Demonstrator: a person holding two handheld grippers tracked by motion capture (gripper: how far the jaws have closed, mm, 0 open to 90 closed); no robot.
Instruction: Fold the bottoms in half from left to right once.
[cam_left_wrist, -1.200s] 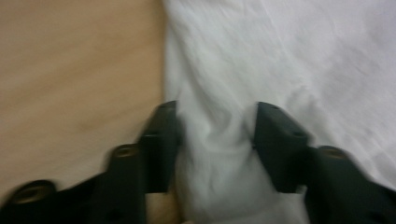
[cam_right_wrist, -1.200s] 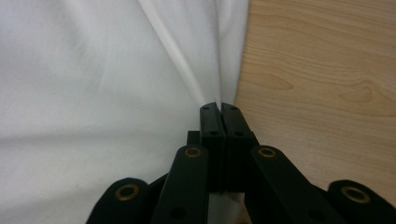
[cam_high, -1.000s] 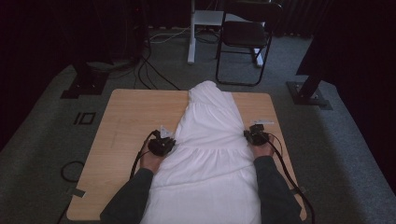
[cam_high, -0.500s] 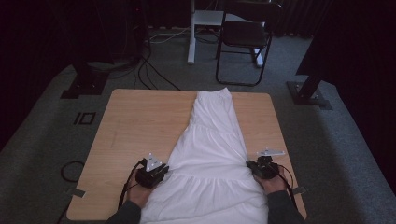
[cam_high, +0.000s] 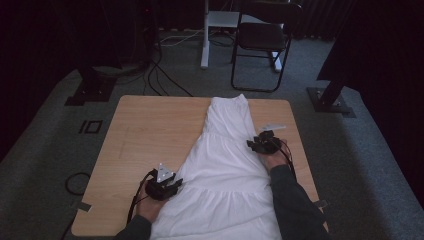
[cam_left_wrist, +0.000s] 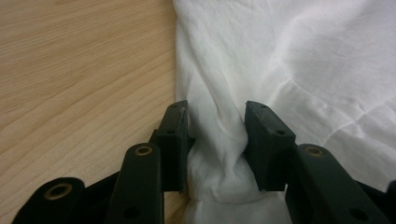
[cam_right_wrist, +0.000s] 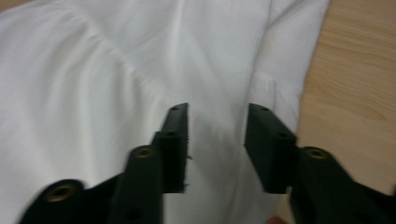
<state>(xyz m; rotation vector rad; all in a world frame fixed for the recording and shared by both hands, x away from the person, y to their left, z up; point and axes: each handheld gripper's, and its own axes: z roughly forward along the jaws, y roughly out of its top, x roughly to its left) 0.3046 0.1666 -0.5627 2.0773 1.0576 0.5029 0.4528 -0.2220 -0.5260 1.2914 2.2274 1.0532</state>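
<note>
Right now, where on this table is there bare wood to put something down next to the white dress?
The widest free patch on the table is left of the white dress, from the far edge to the left gripper. A narrow strip runs along the right edge beyond the right gripper. The near middle is covered by cloth.

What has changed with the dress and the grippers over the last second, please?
Both hands dragged the dress toward the person, so its far end now lies flatter. The left gripper and right gripper have just been opening; bunched cloth sits between the left fingers. The right gripper then moved back up the dress's edge. The table stayed put.
</note>
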